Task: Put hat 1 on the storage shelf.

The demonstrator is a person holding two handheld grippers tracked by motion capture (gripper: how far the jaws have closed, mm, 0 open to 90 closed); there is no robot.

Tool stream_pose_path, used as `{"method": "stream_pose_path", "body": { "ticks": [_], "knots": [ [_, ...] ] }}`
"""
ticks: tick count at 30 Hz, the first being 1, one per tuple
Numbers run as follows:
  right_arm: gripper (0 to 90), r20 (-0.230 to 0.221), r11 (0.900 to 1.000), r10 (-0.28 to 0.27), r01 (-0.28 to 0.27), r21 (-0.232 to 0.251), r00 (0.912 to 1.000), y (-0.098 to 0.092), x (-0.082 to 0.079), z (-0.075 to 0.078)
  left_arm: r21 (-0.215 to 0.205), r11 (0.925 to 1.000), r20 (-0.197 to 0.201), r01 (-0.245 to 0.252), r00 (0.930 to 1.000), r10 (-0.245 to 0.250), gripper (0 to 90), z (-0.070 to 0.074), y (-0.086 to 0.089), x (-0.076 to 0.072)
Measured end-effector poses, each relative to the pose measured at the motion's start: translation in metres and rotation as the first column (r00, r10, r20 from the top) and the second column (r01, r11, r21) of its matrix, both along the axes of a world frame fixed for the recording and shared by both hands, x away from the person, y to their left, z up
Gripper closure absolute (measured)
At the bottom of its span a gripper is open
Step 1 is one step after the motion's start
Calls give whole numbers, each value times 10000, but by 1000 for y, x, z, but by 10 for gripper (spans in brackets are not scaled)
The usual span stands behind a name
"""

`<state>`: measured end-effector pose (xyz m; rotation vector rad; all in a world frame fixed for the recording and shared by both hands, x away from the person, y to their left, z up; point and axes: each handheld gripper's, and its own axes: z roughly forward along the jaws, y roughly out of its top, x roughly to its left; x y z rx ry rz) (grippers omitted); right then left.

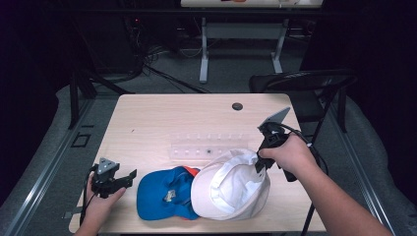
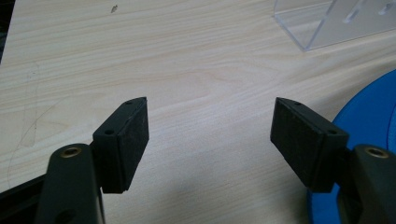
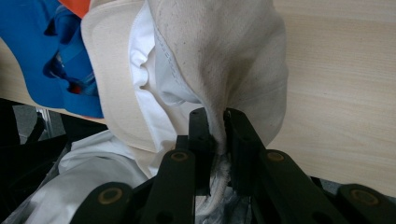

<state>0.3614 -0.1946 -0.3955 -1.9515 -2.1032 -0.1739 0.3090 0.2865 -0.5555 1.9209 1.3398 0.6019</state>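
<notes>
One white cap point(image 1: 230, 184), one blue cap point(image 1: 160, 194)

High view overhead, facing forward-down on table point(image 1: 147, 118); gripper views close, low; all share tabletop.

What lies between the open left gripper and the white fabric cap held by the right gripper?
In the high view, the blue fabric cap lies between the left gripper and the white fabric cap.

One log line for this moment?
right gripper: shut on white cap | left gripper: open, over table | blue cap: on table
</notes>
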Motion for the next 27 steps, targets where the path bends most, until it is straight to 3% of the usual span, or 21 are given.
{"method": "stream_pose_path", "body": {
  "ticks": [4, 11, 14, 15, 20, 21, 23, 24, 27],
  "knots": [
    [816, 226, 9995, -302, 299, 112, 9993, 3, 0, 11, 62, 9999, -57, 86, 9999, -86, 299, 0, 0, 0],
    [817, 82, 10000, -90, 90, -8, 9999, 7, -2, 28, -2, 10000, -23, 29, 10000, -29, 300, 0, 0, 0],
    [817, 27, 9975, -230, 227, 675, 9997, 5, -3, 34, -17, 10000, -20, 24, 10000, -24, 299, 0, 1, 0],
    [817, 27, 9975, -230, 227, 675, 9997, 5, -3, 34, -17, 10000, -20, 24, 10000, -24, 299, 0, 1, 0],
    [817, -283, 9839, -563, 603, 1682, 9980, 1, -4, 37, -23, 10000, -22, 24, 10000, -24, 300, 0, 0, -1],
    [817, -401, 9822, -425, 491, 1816, 9983, -1, -5, 37, -33, 10000, -17, 22, 10000, -22, 300, 0, 0, -1],
    [818, -469, 9708, -324, 426, 2359, 9984, -2, -6, 37, -24, 10000, -5, 17, 10000, -17, 299, 0, 0, -1],
    [818, -469, 9708, -324, 426, 2359, 9984, -2, -6, 37, -24, 10000, -13, 13, 10000, -13, 299, 0, 0, -1],
    [818, -600, 9537, -387, 548, 2956, 9974, -2, -8, 38, -22, 10000, -11, 6, 10000, -6, 299, 0, 0, -1]
  ]
}}
